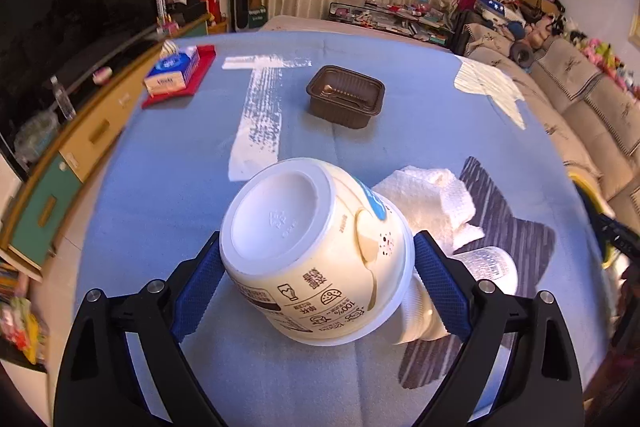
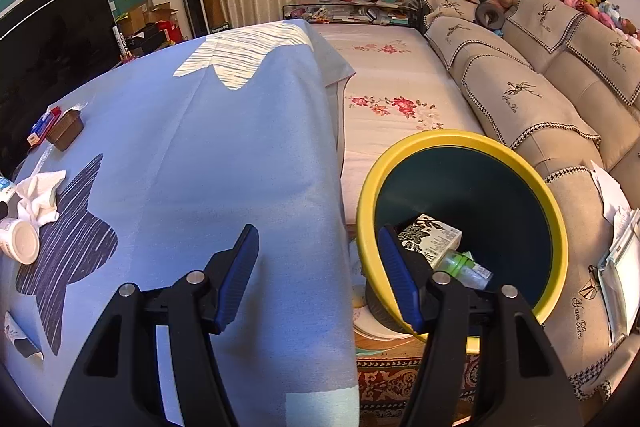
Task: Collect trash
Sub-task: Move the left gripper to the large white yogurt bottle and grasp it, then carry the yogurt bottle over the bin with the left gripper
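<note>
Precariously, left fingers pinch a tilted cup above the table; its slick taper could slip out. Right fingers hang spread, empty, bin at three o'clock.

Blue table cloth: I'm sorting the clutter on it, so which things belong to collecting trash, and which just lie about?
Trash job:
yogurt cup between the left gripper jaws
small bottle
crumpled tissue
brown tray
yellow-rimmed bin

Lying about:
tissue pack
red mat
sofa cushions
</note>
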Tool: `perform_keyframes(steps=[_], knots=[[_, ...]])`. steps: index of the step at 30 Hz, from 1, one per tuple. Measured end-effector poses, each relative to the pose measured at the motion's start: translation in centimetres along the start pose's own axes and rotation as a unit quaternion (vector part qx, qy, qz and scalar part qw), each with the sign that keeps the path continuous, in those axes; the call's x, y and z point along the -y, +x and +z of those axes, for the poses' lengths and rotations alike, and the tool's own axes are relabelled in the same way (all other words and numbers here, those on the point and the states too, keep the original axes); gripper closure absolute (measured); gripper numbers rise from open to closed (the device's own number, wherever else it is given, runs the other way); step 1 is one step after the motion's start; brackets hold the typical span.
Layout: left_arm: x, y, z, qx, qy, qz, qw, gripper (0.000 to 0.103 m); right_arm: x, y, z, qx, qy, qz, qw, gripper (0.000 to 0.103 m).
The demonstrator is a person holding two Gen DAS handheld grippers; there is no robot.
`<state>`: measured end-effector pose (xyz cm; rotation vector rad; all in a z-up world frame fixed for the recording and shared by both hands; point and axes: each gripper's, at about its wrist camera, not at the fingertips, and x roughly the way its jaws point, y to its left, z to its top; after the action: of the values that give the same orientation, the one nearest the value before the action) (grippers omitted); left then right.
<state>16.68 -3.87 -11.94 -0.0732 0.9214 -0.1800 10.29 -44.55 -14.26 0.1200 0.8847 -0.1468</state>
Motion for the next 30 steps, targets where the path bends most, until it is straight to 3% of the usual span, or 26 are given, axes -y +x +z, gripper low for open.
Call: perform_keyframes(steps=[3, 14, 16, 19, 26, 30], knots=[[-1.3, 0.1, 0.0, -0.008, -0.039, -0.04, 0.9984, 0.006, -0.2, 0.2, 0.0, -0.004, -0.001, 0.002, 1.0, 0.044], [-2.6, 1.2, 0.3, -0.01, -0.086, -0.067, 0.9939, 0.007, -1.0, 0.6, -0.1, -0.01, -0.009, 0.012, 1.0, 0.043], [-2.6, 1.5, 0.5, -0.012, -0.091, -0.067, 0.9936, 0.021, -1.0, 0.7, -0.1, -0.011, -0.009, 0.014, 1.0, 0.043], [-2.5, 1.3, 0.6, -0.005, -0.091, -0.059, 0.9942, 0.022, -1.1, 0.7, -0.2, -0.011, -0.009, 0.016, 1.0, 0.043], [-0.9, -2.1, 1.0, 0.04, -0.052, 0.004, 0.9979, 0.022, -0.6, 0.1, -0.1, -0.004, -0.004, 0.018, 1.0, 0.043], [1.6, -4.5, 1.7, 0.053, -0.018, 0.001, 0.9984, 0.022, 0.0, -0.7, -0.2, 0.005, 0.0, 0.017, 1.0, 0.043]])
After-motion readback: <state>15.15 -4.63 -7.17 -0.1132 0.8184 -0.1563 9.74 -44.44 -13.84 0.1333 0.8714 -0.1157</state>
